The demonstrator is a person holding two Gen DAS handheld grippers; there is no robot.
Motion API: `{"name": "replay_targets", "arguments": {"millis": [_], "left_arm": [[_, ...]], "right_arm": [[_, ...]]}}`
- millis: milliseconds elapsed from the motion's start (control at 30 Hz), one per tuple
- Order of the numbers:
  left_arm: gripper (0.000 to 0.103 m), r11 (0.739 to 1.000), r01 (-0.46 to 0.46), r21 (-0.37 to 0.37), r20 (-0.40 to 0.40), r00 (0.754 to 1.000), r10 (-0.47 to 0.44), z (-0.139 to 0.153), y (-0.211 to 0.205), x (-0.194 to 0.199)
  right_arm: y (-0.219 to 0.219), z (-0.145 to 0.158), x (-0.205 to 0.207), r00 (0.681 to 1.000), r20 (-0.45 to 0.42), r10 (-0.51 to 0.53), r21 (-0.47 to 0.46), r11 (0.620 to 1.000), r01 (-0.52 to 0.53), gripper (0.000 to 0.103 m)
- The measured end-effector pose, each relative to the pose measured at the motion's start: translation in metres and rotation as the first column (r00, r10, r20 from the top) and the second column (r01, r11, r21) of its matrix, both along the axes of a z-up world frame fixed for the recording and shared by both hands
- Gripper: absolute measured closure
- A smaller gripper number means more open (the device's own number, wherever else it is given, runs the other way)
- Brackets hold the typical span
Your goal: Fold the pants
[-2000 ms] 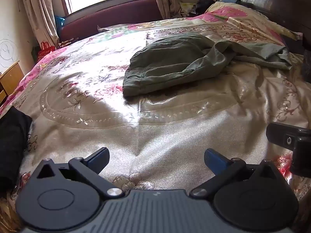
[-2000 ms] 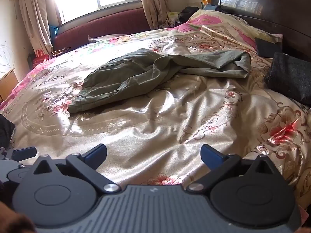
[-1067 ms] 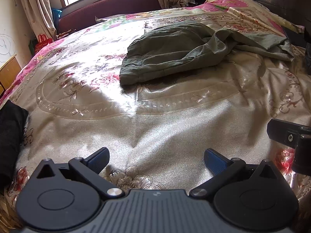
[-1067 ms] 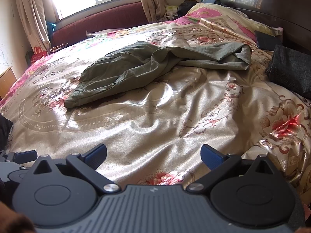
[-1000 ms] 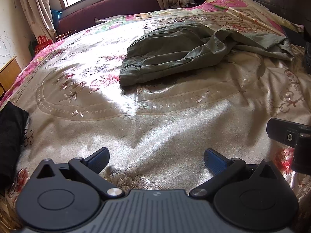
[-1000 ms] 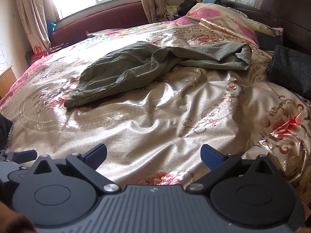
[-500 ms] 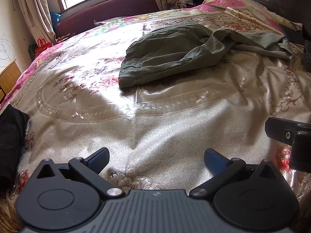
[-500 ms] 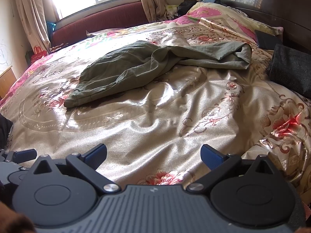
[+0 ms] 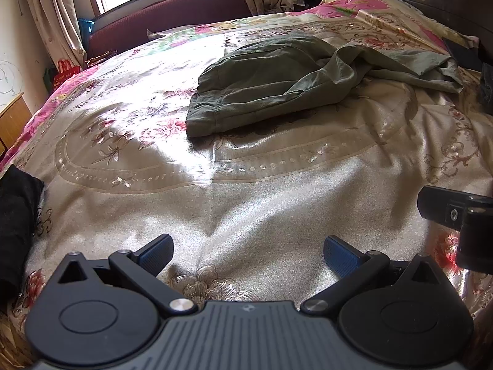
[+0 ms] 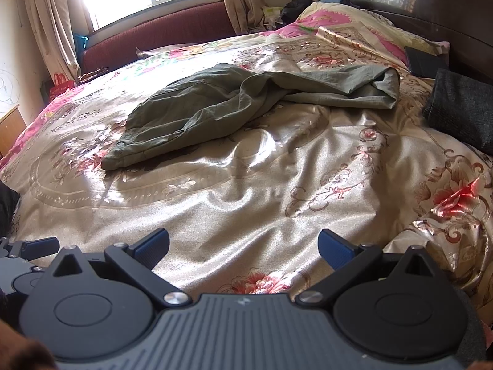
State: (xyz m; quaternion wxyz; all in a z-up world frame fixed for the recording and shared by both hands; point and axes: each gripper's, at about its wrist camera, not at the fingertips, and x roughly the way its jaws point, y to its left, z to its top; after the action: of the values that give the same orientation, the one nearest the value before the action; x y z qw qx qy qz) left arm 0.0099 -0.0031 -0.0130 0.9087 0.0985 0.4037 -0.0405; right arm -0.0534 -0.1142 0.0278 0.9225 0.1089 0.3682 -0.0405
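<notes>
Olive-green pants (image 9: pixel 277 92) lie crumpled on the shiny floral bedspread (image 9: pixel 246 203), waistband toward the left and legs trailing toward the right; they also show in the right wrist view (image 10: pixel 234 108). My left gripper (image 9: pixel 248 251) is open and empty, hovering over the near part of the bed, well short of the pants. My right gripper (image 10: pixel 243 246) is open and empty too, beside the left one, also well short of the pants. The right gripper's body (image 9: pixel 462 219) shows at the right edge of the left wrist view.
A dark folded garment (image 10: pixel 462 111) lies at the right of the bed near the dark headboard (image 10: pixel 431 15). A black cloth (image 9: pixel 15 225) lies at the bed's left edge. A maroon sofa (image 9: pixel 166 21) stands under the window beyond the bed. A pillow (image 10: pixel 363 30) lies at the far right.
Both grippers have stayed open; the left wrist view has shifted only slightly. The pants have not moved.
</notes>
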Motion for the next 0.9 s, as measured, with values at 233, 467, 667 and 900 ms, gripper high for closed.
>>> {"name": "replay_targets", "arguments": {"millis": [233,467,667,900], "left_arm": [[0.000,1.000,0.003,0.005,0.002,1.000,-0.003,-0.0007,-0.0013,-0.0001],[0.000,1.000,0.002,0.004,0.002,1.000,-0.002,-0.0007,-0.0014,-0.0001],[0.000,1.000,0.003,0.005,0.002,1.000,-0.003,-0.0008,-0.0019,0.0003],[0.000,1.000,0.003,0.005,0.003,1.000,-0.003,-0.0008,-0.0019,0.0002]], "right_arm": [[-0.0003,-0.0010,0.0008,1.000,-0.003,0.002,0.002,1.000,-0.002,0.001],[-0.0003,-0.0010,0.0010,1.000,-0.004,0.002,0.002,1.000,-0.002,0.001],[-0.0004,-0.0011,0.0008,1.000,-0.004,0.001,0.002,1.000,-0.001,0.001],[-0.0001,-0.0017,0.0010,1.000,-0.005,0.003,0.003,1.000,-0.003,0.001]]}}
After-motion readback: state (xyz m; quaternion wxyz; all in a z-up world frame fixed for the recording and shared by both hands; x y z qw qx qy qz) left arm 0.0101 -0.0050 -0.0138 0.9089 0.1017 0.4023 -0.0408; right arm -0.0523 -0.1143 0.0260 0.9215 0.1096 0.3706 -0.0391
